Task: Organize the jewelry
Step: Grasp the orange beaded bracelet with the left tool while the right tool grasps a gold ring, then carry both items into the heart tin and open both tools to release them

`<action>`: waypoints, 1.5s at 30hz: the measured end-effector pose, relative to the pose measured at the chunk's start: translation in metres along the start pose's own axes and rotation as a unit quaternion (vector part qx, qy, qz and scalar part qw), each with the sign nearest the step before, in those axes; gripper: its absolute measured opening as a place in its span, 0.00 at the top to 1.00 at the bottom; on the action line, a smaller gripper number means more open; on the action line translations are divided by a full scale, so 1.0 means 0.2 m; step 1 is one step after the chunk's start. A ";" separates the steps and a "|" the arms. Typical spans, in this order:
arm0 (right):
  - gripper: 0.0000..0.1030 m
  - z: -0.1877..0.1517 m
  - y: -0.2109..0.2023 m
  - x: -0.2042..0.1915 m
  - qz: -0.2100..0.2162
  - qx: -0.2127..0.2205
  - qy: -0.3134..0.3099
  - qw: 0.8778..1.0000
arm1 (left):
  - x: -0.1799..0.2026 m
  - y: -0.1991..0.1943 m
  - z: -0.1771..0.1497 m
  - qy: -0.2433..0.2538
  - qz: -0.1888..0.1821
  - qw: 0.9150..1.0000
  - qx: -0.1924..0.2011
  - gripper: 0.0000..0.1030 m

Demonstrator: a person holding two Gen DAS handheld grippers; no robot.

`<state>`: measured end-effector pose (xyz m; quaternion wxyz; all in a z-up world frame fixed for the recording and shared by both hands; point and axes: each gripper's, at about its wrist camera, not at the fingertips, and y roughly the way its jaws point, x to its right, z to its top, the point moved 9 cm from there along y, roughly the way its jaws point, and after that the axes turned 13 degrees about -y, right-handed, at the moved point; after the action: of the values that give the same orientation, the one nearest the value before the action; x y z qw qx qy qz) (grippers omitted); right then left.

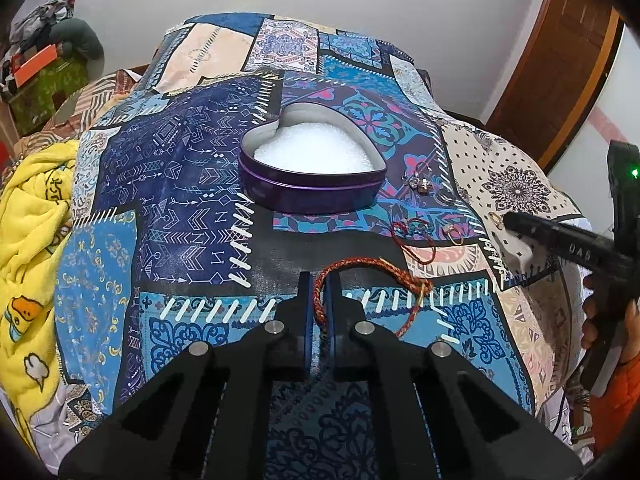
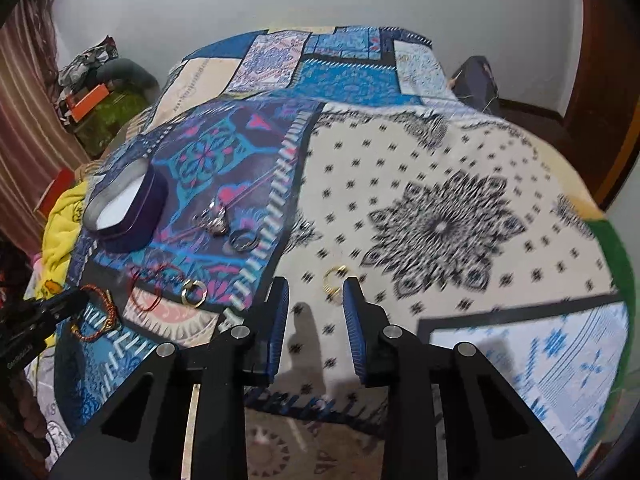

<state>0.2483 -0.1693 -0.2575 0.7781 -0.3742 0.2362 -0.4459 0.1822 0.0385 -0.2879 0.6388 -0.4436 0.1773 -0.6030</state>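
Observation:
My left gripper is shut on a braided orange-red bracelet, which loops out to the right over the patchwork bedspread. An open purple heart-shaped tin with white foam inside sits beyond it. Right of the tin lie silver earrings, a silver ring, a thin red cord bracelet and a gold ring. My right gripper is open, its fingers on either side of a small gold ring on the white patch. The tin also shows in the right wrist view.
A yellow blanket lies at the bed's left edge. Clutter and a green box stand at the far left. A brown door is at the right. The bed's right side drops off past the white patch.

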 end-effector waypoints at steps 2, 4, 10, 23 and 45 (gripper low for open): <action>0.75 0.00 0.04 0.01 -0.004 -0.014 -0.006 1.000 | 0.00 0.00 0.00 -0.002 -0.002 1.000 0.002 0.97; 0.75 0.00 0.08 0.02 -0.012 -0.023 -0.014 1.000 | 0.00 0.01 0.00 -0.004 -0.004 1.000 0.003 0.97; 0.75 -0.01 0.16 -0.03 -0.030 -0.039 -0.052 0.997 | 0.00 0.01 0.02 -0.003 -0.007 1.000 0.004 0.97; 0.84 -0.02 0.09 -0.09 0.013 -0.020 -0.024 0.999 | 0.10 -0.07 0.07 0.018 -0.015 0.999 0.034 0.98; 0.84 0.34 -0.21 -0.35 0.041 0.093 -0.058 0.993 | 0.14 -0.35 0.45 0.031 -0.043 0.988 0.142 0.98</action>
<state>0.2412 -0.0967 -0.1804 0.8396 -0.3153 0.1637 -0.4109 0.2137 0.0521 -0.1757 0.6633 -0.3362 0.0905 -0.6624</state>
